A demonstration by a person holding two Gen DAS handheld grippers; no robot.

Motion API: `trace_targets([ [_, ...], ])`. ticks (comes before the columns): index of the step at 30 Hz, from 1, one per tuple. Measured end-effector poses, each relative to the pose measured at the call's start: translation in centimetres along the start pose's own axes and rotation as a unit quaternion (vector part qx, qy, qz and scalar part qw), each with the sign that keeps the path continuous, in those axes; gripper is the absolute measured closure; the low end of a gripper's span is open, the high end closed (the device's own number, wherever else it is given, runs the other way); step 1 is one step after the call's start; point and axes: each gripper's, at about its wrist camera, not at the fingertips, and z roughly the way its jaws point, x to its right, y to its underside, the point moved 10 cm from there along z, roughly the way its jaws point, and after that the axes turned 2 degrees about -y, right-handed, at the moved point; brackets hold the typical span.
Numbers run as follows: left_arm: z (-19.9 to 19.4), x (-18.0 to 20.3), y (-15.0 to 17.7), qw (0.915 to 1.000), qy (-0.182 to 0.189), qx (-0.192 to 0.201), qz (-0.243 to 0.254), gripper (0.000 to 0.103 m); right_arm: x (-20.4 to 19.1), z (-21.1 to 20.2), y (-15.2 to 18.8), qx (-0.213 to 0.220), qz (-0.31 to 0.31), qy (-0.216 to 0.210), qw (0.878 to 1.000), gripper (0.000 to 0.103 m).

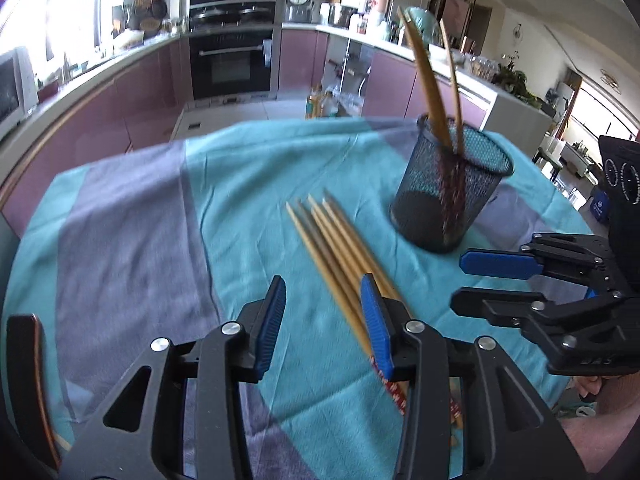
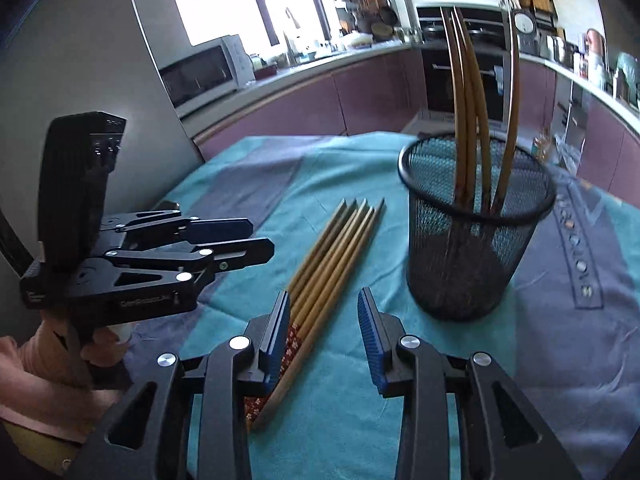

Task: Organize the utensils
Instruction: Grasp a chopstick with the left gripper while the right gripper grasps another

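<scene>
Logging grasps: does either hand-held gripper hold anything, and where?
Nothing held. The left hand-held gripper and right hand-held gripper are open above the loose chopsticks.

A cloth-covered desk (image 2: pixel 580 380) carries a row of bare bamboo chopsticks (image 2: pixel 340 252) lying side by side, and just right of them stands an upright black wire-mesh cup (image 2: pixel 472 248). In the cup stand several more bamboo chopsticks (image 2: pixel 468 92), leaning. Behind the desk runs a kitchen counter (image 2: pixel 320 60), with a built-in oven (image 1: pixel 232 60) beyond.

The left gripper (image 2: pixel 262 236) body reads "GenRobot.AI".
</scene>
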Motion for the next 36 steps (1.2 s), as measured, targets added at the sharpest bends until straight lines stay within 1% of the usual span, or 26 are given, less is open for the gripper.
trace_targets([
  [3, 0.9, 0.5, 0.6, 0.9999, 0.000, -0.013, -0.003, 0.064, 0.3, 1.1, 0.4, -0.009, 0.009, 0.010, 1.000, 0.069],
  [8, 1.9, 0.7, 1.3, 0.9996, 0.003, -0.028, -0.002, 0.064, -0.2, 2.2, 1.0, -0.018, 0.014, 0.016, 1.000, 0.069],
  [13, 2.6, 0.8, 1.3, 0.9994, 0.002, -0.036, -0.001, 0.064, -0.2, 3.0, 0.7, -0.018, 0.015, 0.025, 0.999, 0.070],
  [14, 2.7, 0.8, 1.1, 0.9993, 0.002, -0.037, -0.001, 0.064, -0.2, 3.1, 0.7, -0.019, 0.013, 0.032, 0.999, 0.070],
  [25, 3.8, 1.3, 0.8, 0.9990, 0.007, -0.045, 0.000, 0.064, 0.6, 3.6, 1.1, -0.027, 0.017, 0.043, 0.999, 0.071],
  [28, 3.8, 1.2, 0.8, 0.9989, 0.003, -0.046, 0.004, 0.068, 0.6, 3.6, 1.2, -0.028, 0.016, 0.044, 0.999, 0.071],
  [36, 3.8, 1.1, 1.1, 0.9986, 0.005, -0.052, 0.009, 0.074, 1.1, 3.2, 1.4, -0.033, 0.017, 0.055, 0.998, 0.072],
])
